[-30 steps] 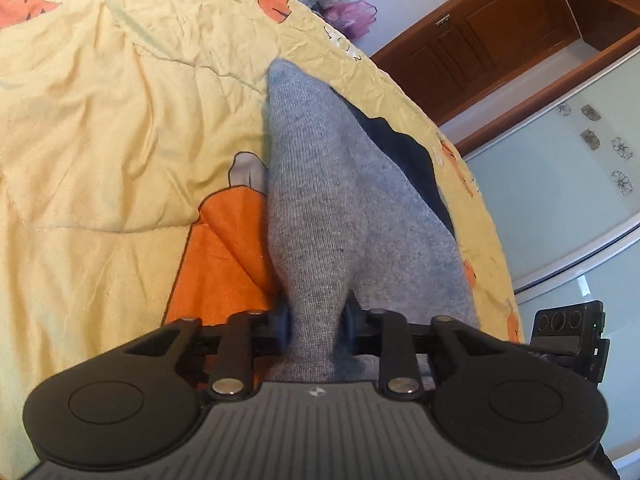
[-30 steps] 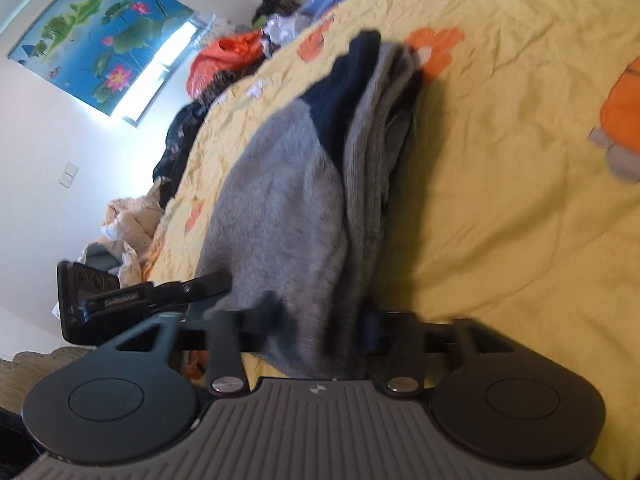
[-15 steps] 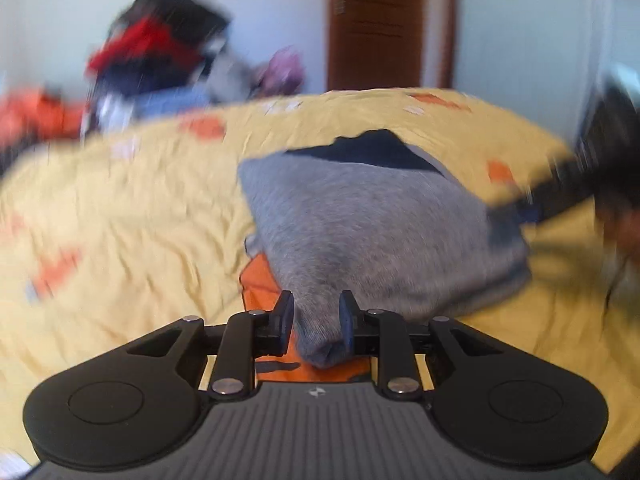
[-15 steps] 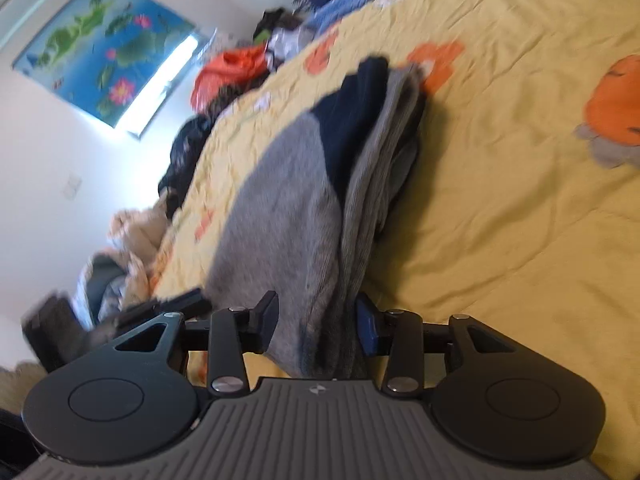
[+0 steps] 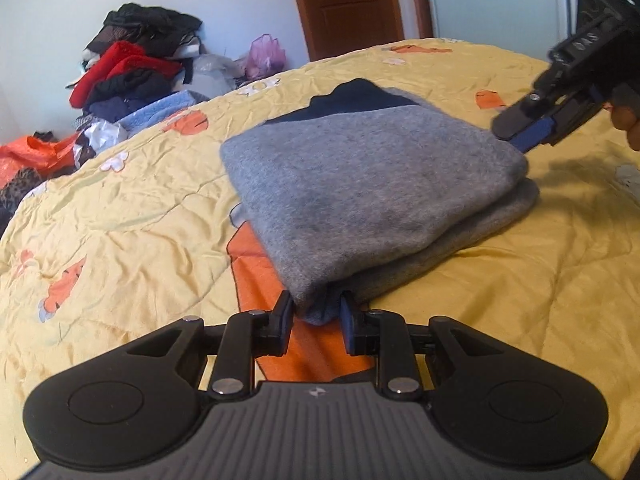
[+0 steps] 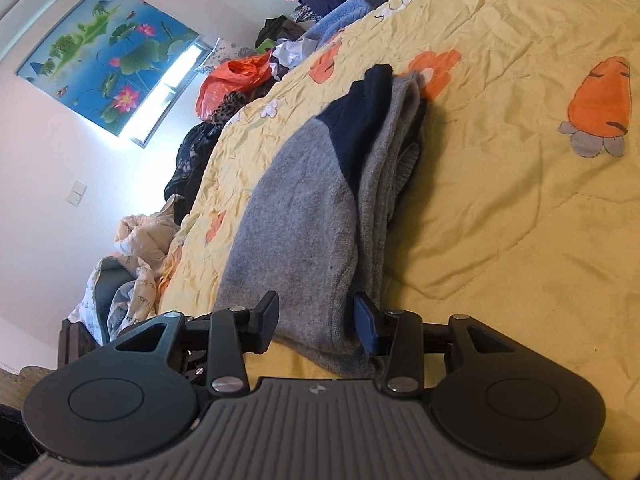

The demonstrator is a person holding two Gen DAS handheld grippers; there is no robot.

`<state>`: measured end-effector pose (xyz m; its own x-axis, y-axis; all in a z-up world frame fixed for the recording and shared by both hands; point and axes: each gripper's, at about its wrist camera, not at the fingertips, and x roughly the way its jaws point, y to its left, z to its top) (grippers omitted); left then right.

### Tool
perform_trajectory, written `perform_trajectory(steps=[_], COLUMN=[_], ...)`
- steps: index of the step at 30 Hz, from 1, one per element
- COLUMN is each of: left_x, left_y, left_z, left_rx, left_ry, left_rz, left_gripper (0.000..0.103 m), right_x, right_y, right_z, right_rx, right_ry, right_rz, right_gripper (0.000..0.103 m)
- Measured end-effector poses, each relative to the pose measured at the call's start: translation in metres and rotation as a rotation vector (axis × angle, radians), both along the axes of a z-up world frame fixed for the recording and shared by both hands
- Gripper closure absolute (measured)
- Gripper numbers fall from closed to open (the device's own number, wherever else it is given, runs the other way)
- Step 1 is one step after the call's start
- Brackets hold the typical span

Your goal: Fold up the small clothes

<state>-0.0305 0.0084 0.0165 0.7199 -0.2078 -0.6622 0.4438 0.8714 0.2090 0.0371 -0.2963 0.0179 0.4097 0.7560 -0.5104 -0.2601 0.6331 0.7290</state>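
A grey knit garment with a dark navy part [image 5: 360, 184] lies folded in several layers on the yellow quilt [image 5: 120, 216]. My left gripper [image 5: 315, 316] is open, its jaws on either side of the fold's near corner, no longer pinching it. My right gripper [image 6: 316, 322] is open around the garment's [image 6: 304, 224] other corner. The right gripper also shows in the left wrist view [image 5: 560, 108] at the garment's far right corner.
The quilt has orange carrot prints [image 6: 600, 100]. A pile of mixed clothes [image 5: 132, 72] sits at the bed's far edge, with an orange bag [image 6: 236, 76] beside it. A wooden door [image 5: 348, 4] stands behind the bed. Crumpled bedding [image 6: 128, 264] lies off the bed.
Both grippers lowered the folded garment flat onto the quilt and opened, letting go of it. The left gripper swung from looking down to looking level across the bed.
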Motion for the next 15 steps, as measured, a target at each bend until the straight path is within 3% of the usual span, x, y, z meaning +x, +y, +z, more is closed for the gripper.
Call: perform_trajectory(steps=[5,7,9,12,15], left_x=[0.004,0.008,0.013,0.019,0.019], left_y=[-0.006,-0.007,-0.003,0.012,0.026], left_z=[0.001,-0.001,-0.004,-0.001,-0.003], left_rx=[-0.004,-0.003,-0.030,-0.099,-0.129], left_ry=[-0.016,-0.023,-0.021,0.023,0.049], left_rz=[0.008,0.023,0.049,0.093,0.106], left_gripper=[0.079,0.077,0.076,0.089,0.090], right_x=[0.002,0.005,0.006,-0.001,-0.008], right_y=[0.020,0.022,0.022,0.022,0.011], right_z=[-0.001,-0.005,-0.008,-0.003,-0.010], right_rx=[-0.052,-0.075,-0.092,-0.101,-0.129], right_ry=[0.000,0.009,0.008,0.006,0.045], right_rz=[0.050,0.049,0.044,0.071,0.056], right_gripper=[0.068,0.089,0.089,0.090,0.090])
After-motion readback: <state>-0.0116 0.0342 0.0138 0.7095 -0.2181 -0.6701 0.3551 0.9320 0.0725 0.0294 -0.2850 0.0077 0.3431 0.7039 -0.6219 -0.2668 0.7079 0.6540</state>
